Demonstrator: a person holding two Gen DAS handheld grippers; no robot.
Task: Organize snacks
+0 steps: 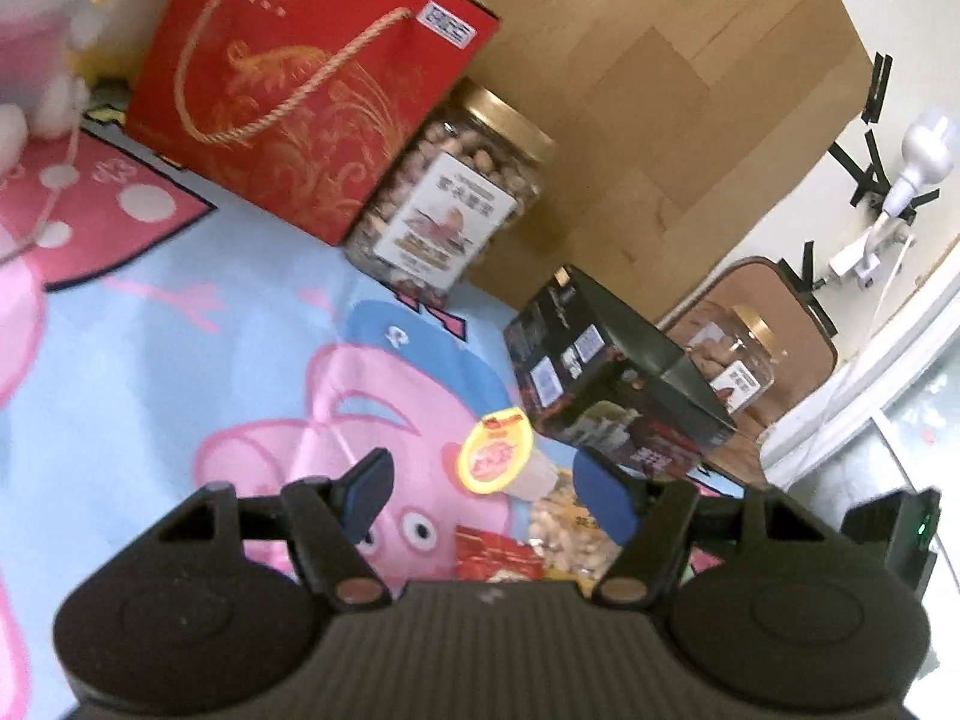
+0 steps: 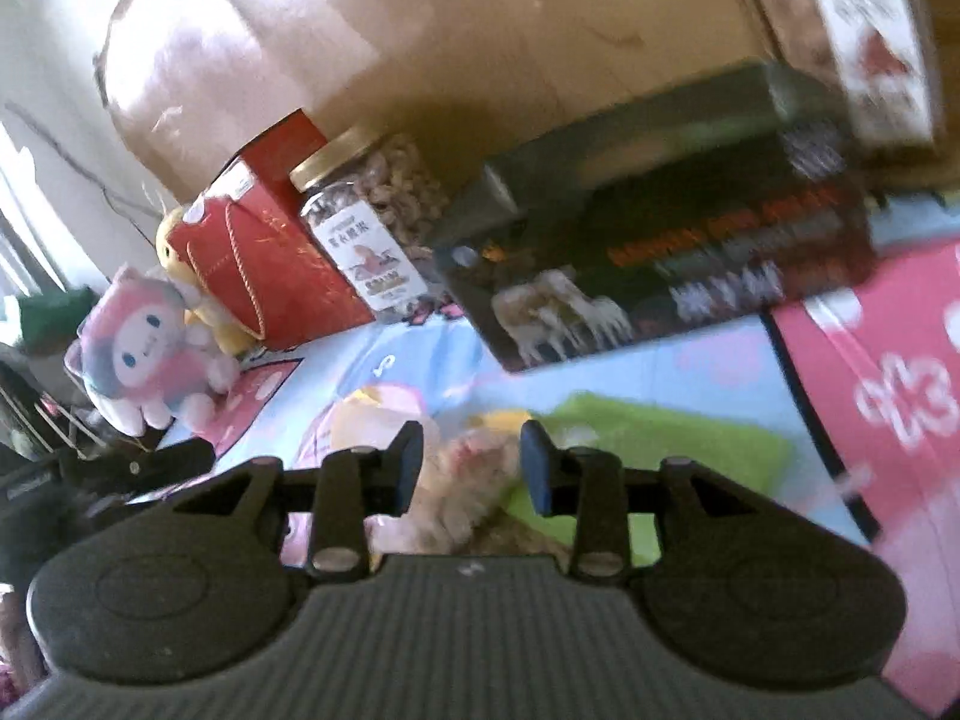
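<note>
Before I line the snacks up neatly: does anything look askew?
Yes. The dark box lies at a slant between the upright nut jar beside the red gift box and a second jar. A snack bag lies loose in front.

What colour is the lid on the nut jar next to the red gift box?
Gold, on the nut jar beside the red gift box; clearest in the left wrist view.

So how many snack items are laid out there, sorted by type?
Nut jars: 2
Boxes: 2, one red gift box, one dark box
Snack bags: 1, by the left gripper
Total: 5
</note>
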